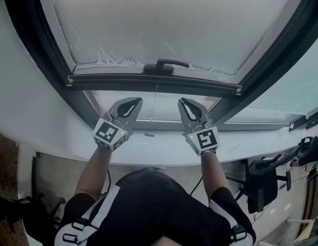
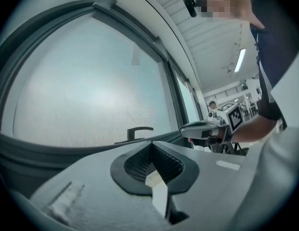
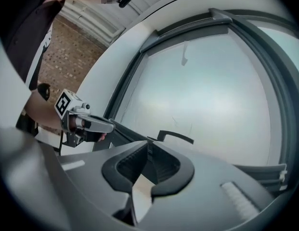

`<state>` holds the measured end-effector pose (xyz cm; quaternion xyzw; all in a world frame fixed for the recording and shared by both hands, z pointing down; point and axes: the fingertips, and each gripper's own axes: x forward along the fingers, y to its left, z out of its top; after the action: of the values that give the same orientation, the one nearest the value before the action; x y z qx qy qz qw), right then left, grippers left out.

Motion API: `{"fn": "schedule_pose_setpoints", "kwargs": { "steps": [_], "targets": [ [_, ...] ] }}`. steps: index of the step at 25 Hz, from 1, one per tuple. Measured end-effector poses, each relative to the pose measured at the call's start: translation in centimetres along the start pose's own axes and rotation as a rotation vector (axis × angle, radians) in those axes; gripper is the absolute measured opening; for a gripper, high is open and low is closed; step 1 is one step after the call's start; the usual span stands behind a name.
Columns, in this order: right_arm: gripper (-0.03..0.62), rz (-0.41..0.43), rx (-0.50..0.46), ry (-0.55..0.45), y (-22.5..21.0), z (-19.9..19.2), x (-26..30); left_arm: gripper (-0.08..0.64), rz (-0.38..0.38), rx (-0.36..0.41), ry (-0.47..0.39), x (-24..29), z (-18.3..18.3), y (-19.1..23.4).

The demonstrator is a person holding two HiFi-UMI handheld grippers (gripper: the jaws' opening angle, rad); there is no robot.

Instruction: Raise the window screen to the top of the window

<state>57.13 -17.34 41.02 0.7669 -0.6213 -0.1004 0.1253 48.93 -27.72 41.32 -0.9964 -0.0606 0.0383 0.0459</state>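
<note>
Window screen [image 1: 164, 19] covers the upper pane. Its bottom rail [image 1: 148, 81] carries the black handle [image 1: 166, 64], and a strip of bare glass [image 1: 156, 106] shows below the handle. Left gripper [image 1: 138, 101] is below and left of the handle, not touching it, jaws together, empty. Right gripper [image 1: 182, 101] is below and right of the handle, jaw tips look closed together, nothing between them. White sill [image 1: 159, 150] is further below the handle.
</note>
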Motion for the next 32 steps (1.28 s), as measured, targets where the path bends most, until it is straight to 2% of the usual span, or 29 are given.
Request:
{"fn": "schedule_pose_setpoints", "kwargs": {
  "steps": [2,5,6,8,9,11,14,20,27,32],
  "targets": [
    [0.035,0.013,-0.038,0.023,-0.1,-0.1,1.0,0.004,-0.015,0.085,0.03,1.4,0.2,0.2],
    [0.038,0.028,-0.134,0.071,0.0,-0.3,2.3,0.111,-0.047,0.155,0.115,3.6,-0.5,0.3],
    [0.05,0.044,-0.17,0.102,0.1,-0.7,2.8,0.134,-0.06,0.199,0.163,4.4,-1.1,0.3],
    [0.115,0.096,-0.241,0.171,0.4,-2.1,4.1,0.157,-0.092,0.356,0.286,5.5,-3.0,0.2],
    [0.171,0.123,-0.281,0.199,0.7,-3.0,4.7,0.163,-0.108,0.442,0.348,5.9,-3.9,0.1],
    [0.217,0.155,-0.359,0.246,1.1,-4.3,5.7,0.163,-0.124,0.588,0.442,6.6,-5.2,-0.1],
    [0.25,0.159,-0.439,0.293,1.6,-5.0,6.7,0.161,-0.095,0.732,0.475,7.5,-5.3,0.0],
    [0.272,0.159,-0.601,0.388,1.2,-6.9,7.9,0.161,-0.023,0.887,0.546,9.2,-5.5,1.6],
    [0.272,0.155,-0.628,0.428,0.5,-8.3,8.3,0.161,-0.012,0.948,0.617,9.3,-6.9,2.9],
    [0.272,0.147,-0.695,0.448,0.4,-8.3,8.7,0.161,-0.018,1.034,0.646,9.2,-7.2,2.9]
  ]
}}
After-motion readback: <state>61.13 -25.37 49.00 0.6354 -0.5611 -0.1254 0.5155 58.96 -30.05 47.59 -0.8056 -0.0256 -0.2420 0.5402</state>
